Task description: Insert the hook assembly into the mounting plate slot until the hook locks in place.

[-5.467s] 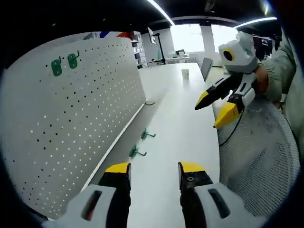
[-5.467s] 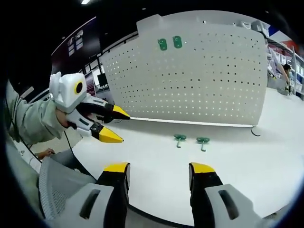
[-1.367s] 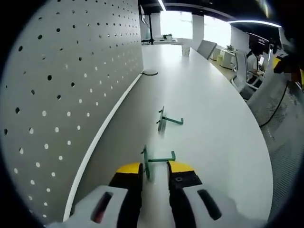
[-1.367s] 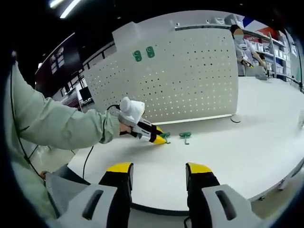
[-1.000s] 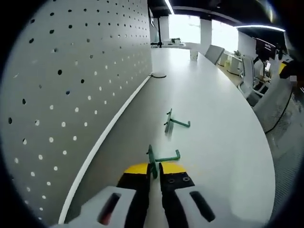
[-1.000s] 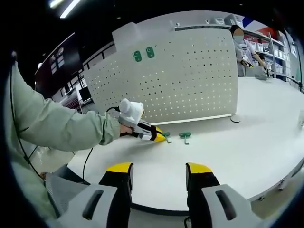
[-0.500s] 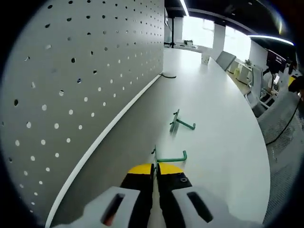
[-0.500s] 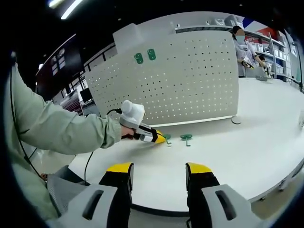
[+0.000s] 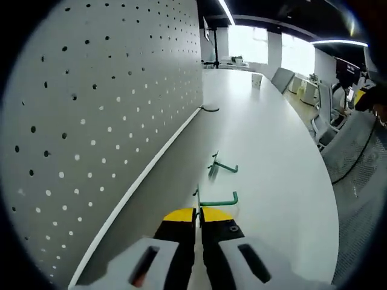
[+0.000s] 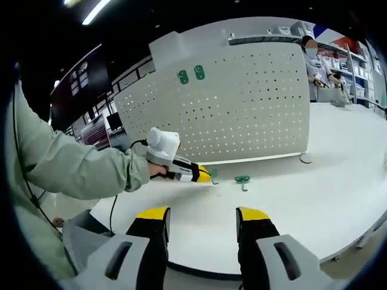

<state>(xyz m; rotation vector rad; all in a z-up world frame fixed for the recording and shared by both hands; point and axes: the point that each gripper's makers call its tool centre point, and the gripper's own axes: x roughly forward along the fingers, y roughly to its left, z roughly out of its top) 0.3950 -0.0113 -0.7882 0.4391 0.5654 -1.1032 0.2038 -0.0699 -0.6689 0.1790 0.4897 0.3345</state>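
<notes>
Left gripper view has the left gripper (image 9: 198, 215) pinched closed on a green hook (image 9: 213, 200) at the table (image 9: 272, 157), the right gripper (image 10: 202, 219) idling agape and empty, so lifting toward the pegboard (image 9: 91, 109) seems next.

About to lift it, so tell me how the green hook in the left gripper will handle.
The green hook looks thin and rigid, so probably light and stiff. The left gripper is shut on its narrow end, so it may pivot. Its bent shape should not roll on the white table.
</notes>
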